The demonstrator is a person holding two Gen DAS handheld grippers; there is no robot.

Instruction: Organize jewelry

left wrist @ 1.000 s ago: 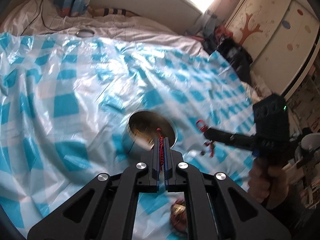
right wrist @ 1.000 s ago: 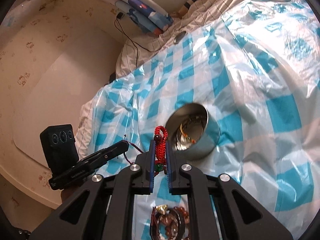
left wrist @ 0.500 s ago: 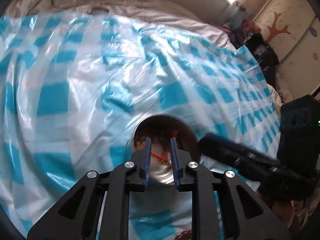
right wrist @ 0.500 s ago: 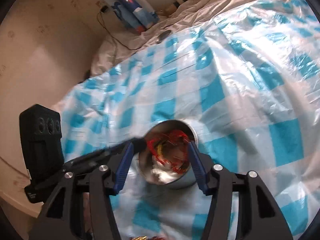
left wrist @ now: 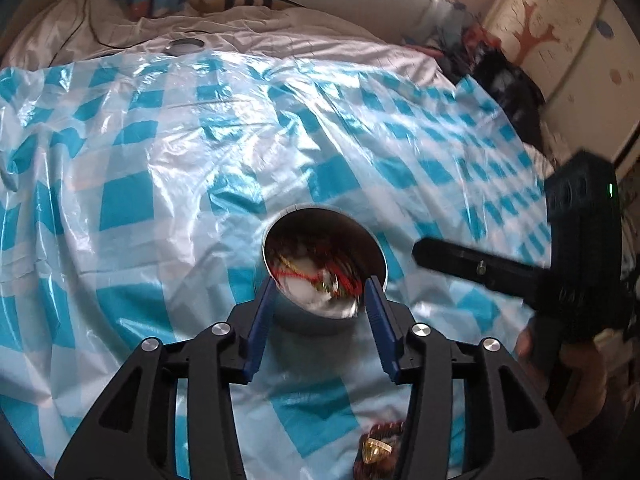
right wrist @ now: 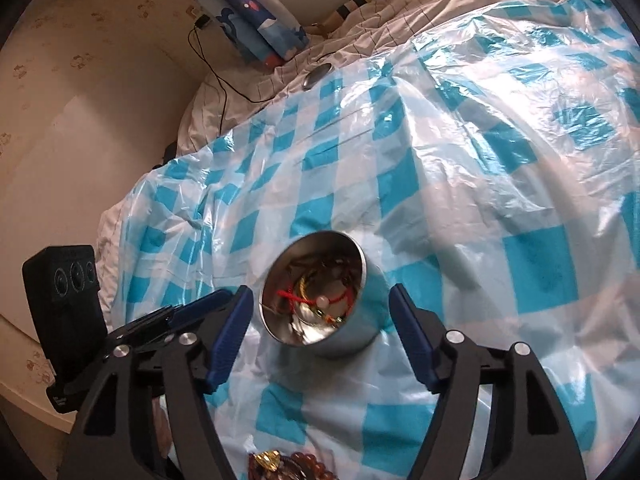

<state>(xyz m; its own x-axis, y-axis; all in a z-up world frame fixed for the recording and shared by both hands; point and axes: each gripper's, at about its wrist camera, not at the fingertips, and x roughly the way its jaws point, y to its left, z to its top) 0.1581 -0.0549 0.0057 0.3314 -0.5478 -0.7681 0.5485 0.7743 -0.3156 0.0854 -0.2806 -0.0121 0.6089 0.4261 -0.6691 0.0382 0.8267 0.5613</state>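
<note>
1. Both grippers hang over a round metal tin [left wrist: 323,268] that stands on a blue-and-white checked plastic sheet [left wrist: 168,152] spread across a bed
2. The left gripper [left wrist: 320,292] has its blue-padded jaws wide apart, gripping nothing; the tin sits just ahead of the tips, its near wall showing between them
3. The right gripper [right wrist: 320,300] is likewise spread wide and empty, with the tin [right wrist: 320,296] framed in the gap between its jaws, clear of both pads
4. Inside the tin lies a tangle of jewelry [right wrist: 316,300]: red cord [left wrist: 304,278], gold-coloured pieces and pale beads, too jumbled to separate further
5. Behind the jaws, at the lower edge of each view, a brown beaded bracelet with a gold charm [right wrist: 280,464] lies on the sheet, partly hidden by the gripper frame
6. From the left wrist camera the right gripper appears to the right of the jaws, beside the tin
7. Far beyond the jaws, a small round metal lid [right wrist: 318,76] rests on the white bedding [right wrist: 400,20] at the sheet's edge, well apart from the tin
</note>
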